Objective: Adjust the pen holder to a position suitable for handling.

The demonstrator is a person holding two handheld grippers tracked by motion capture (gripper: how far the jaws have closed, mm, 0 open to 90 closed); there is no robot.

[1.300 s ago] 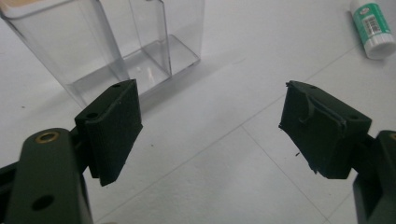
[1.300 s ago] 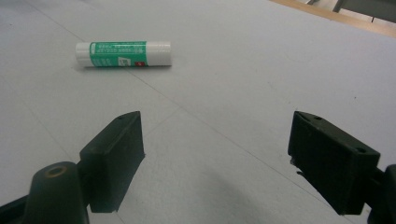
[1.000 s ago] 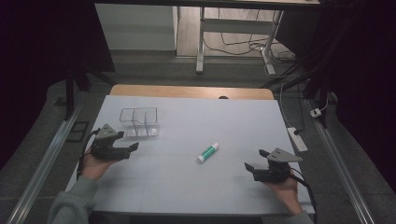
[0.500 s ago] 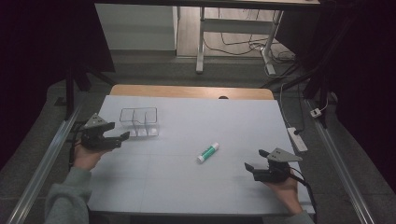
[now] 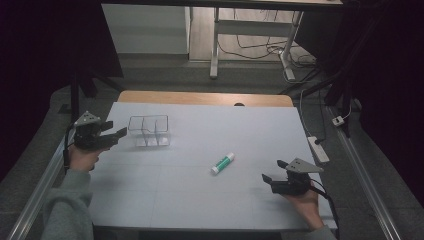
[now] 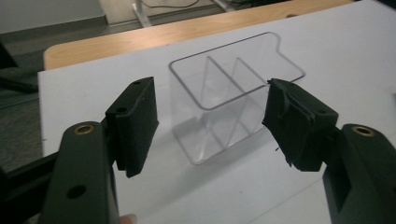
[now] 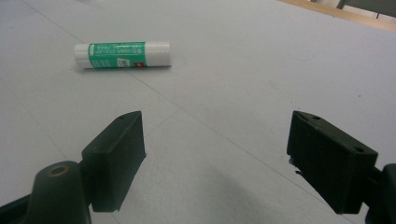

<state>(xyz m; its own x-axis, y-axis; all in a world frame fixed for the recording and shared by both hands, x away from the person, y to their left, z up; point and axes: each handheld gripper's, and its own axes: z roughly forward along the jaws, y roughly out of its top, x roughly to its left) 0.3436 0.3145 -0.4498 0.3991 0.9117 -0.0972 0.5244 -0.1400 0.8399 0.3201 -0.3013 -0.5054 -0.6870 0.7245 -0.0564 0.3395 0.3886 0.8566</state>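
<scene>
Lying on its side just right of centre in the high view, a glue stick (image 5: 222, 163) with a green label was seen on the pale table (image 5: 210, 200), well apart from both grippers. In the right gripper view it was placed at the upper left (image 7: 122, 54), beyond the jaws and touched by neither.

The left gripper (image 5: 112, 135) was held at the left edge of the high view, its jaws spread apart and nothing gripped. A clear plastic bin (image 5: 149, 131) with 3 compartments was set upright just beside it, towards the frame's centre. In the left gripper view the bin (image 6: 233, 100) was framed between the 2 parted jaws of that gripper (image 6: 210, 123), though contact could not be told.

The right gripper (image 5: 272, 172) was held at the lower right of the high view, likewise released, its jaws wide apart over bare table in its own view (image 7: 215, 158). A wooden strip (image 5: 205, 98) was seen along the table's far edge.
</scene>
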